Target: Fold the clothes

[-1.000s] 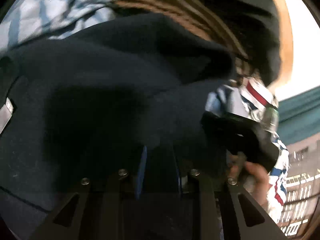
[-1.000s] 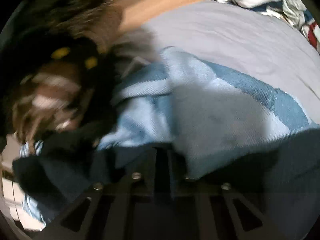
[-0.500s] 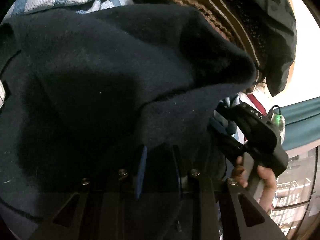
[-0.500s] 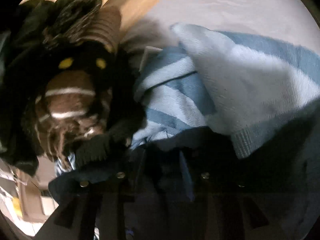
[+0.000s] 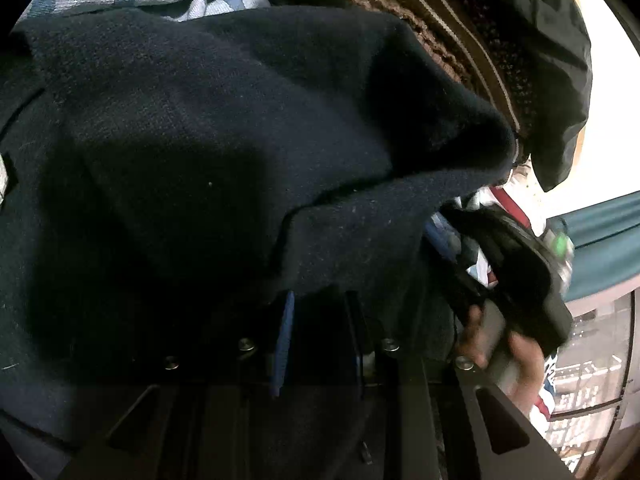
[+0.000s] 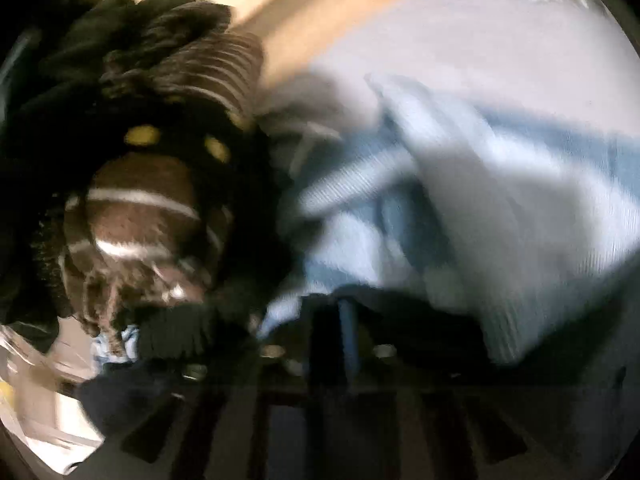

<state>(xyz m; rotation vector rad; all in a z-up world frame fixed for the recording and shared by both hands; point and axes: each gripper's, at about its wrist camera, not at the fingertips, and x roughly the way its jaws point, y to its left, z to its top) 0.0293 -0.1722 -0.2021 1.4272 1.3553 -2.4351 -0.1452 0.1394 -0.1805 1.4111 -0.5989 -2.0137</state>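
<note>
Left wrist view: left tongs [image 5: 320,304] pinch the navy garment [image 5: 224,128], hiding most else; right tongs [image 6: 348,320] just opened, empty.

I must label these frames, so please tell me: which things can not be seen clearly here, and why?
- Left wrist view: the left hand-held gripper fingertips, covered by the dark navy garment.
- Left wrist view: the right hand-held gripper's tips, behind the navy cloth; its hand is blurred.
- Right wrist view: motion blur smears the blue striped garment; dark cloth hides the fingertips.
</note>
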